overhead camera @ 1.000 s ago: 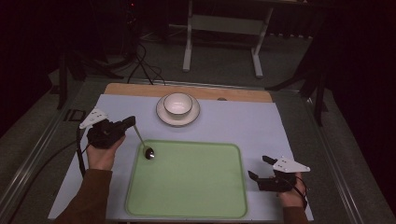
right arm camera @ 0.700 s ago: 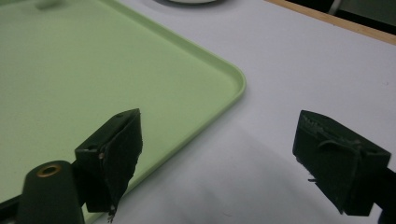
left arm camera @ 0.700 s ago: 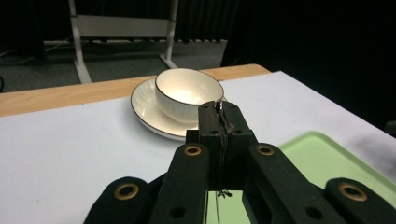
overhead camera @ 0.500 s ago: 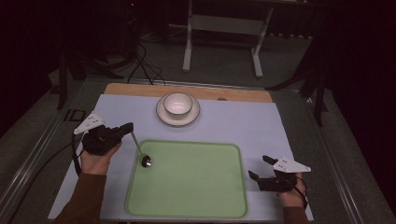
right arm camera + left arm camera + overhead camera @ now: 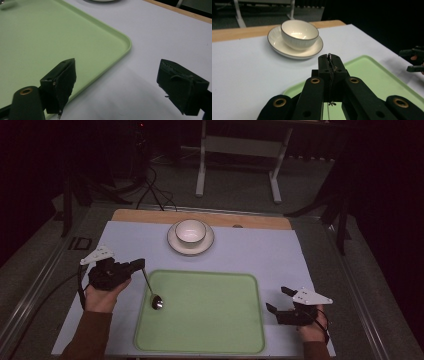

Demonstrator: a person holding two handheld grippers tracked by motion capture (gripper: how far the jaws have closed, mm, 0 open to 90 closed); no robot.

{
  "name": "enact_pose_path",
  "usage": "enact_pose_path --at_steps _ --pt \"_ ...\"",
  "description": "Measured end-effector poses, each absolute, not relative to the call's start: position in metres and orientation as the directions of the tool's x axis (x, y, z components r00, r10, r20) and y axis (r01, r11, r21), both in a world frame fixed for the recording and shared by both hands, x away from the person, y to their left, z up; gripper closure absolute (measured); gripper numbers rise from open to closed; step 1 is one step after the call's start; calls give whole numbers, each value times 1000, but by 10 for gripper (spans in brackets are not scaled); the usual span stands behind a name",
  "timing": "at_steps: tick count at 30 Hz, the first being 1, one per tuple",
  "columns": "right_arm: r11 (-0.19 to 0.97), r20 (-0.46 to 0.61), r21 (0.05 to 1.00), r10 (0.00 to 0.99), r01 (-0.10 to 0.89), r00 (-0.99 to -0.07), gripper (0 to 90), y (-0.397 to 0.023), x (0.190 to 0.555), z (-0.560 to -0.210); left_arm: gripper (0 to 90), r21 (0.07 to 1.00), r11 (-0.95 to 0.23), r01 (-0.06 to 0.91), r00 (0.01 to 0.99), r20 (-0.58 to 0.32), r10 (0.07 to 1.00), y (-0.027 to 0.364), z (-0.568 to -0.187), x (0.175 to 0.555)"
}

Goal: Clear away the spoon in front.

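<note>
Dark floor and the legs of a white metal stand lie beyond a table covered with a pale lavender sheet (image 5: 260,252), whose far edge shows a strip of bare wood. At the middle of the far side stands a cream ribbed ceramic bowl (image 5: 190,231) on a matching cream saucer (image 5: 190,245) with a thin dark rim. Nearer the person lies a light green rectangular plastic tray (image 5: 210,320) with rounded corners.

The left gripper (image 5: 139,265) — black, topped by a grey three-cornered plate — sits just off the tray's far left corner, held in the left hand (image 5: 102,295), a rust-brown sleeve behind it. Its jaws are pressed together on the thin handle of a small metal spoon (image 5: 152,292); the left gripper view shows the handle's tip poking up between the closed pads. The spoon slants down from the jaws toward the person, and its shiny round bowl rests on the tray floor close to the left rim.

The right gripper (image 5: 278,301) lies low on the sheet just beside the tray's right edge, near its close corner. Its jaws stand spread wide — nothing is between them, and the right gripper view shows bare sheet and the tray's rim through the gap.
</note>
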State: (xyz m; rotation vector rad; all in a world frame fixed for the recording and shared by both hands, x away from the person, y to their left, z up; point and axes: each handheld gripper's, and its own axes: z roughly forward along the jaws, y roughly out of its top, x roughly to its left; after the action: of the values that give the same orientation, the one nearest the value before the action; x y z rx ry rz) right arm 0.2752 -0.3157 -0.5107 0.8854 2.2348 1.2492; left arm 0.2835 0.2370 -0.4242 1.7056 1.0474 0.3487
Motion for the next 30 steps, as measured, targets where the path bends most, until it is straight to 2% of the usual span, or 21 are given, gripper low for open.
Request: enact_pose_path --at_steps 4,11,17,25,30 --pt "387 -57 864 709 321 -702 155 -316 275 -510 893 861 -96 500 559 -236 795 233 -425 281" --pt "392 -59 862 707 320 -705 155 -316 276 -511 893 807 -138 574 566 -270 779 229 -433 286" --pt "394 -58 861 705 322 -707 155 -315 276 -511 873 803 -161 574 580 -261 772 225 -450 294" --pt "393 -58 861 707 323 -705 155 -315 276 -511 844 804 -146 577 602 -298 740 227 -475 302" --pt "393 -58 861 706 322 -705 155 -315 276 -511 808 803 -186 566 626 -272 731 226 -485 302"
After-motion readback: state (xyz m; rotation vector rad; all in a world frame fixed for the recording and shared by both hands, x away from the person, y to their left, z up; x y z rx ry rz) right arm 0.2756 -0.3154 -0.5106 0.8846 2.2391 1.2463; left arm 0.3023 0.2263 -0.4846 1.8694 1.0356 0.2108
